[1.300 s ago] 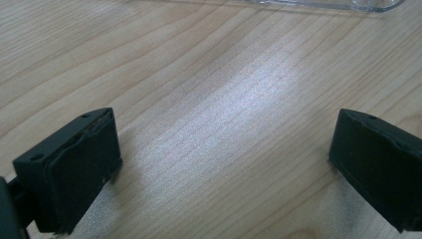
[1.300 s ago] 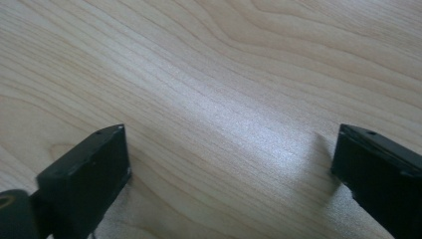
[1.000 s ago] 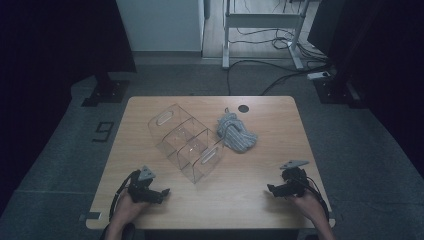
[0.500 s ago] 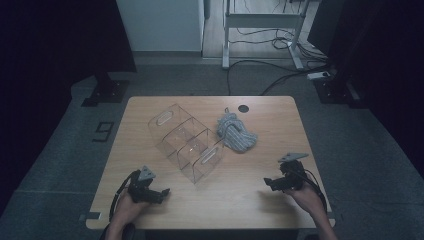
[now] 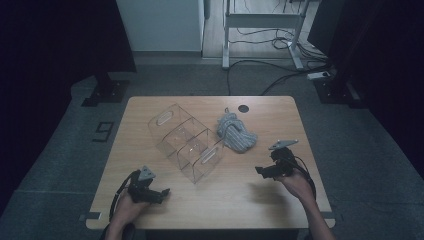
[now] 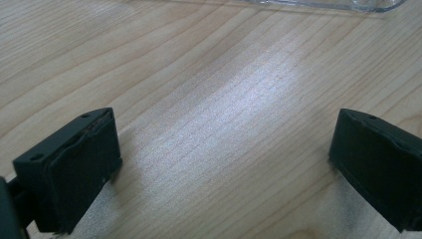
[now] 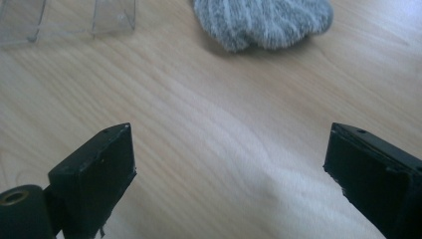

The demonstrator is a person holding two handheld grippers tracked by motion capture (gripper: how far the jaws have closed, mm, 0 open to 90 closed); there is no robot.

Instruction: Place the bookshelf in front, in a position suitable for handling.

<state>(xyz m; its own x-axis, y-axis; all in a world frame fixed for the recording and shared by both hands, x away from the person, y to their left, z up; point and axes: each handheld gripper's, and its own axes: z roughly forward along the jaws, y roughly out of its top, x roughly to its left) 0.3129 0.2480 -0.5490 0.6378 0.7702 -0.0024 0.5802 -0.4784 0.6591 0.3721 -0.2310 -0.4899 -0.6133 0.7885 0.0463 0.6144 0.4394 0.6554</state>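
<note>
Dim flooring surrounded the wooden table (image 5: 150, 115), where grey socks (image 5: 236, 133) lay just beside a clear divided box (image 5: 186, 142). Right gripper (image 5: 264, 171) faced them, spread, likely for grabbing; left gripper (image 5: 159, 192) rested spread.

High camera overlooks table (image 5: 210, 205); claw cameras skim it.

Wooden table (image 5: 150, 150) with clear divided bin (image 5: 186, 142), grey cloth (image 5: 235, 132).
</note>
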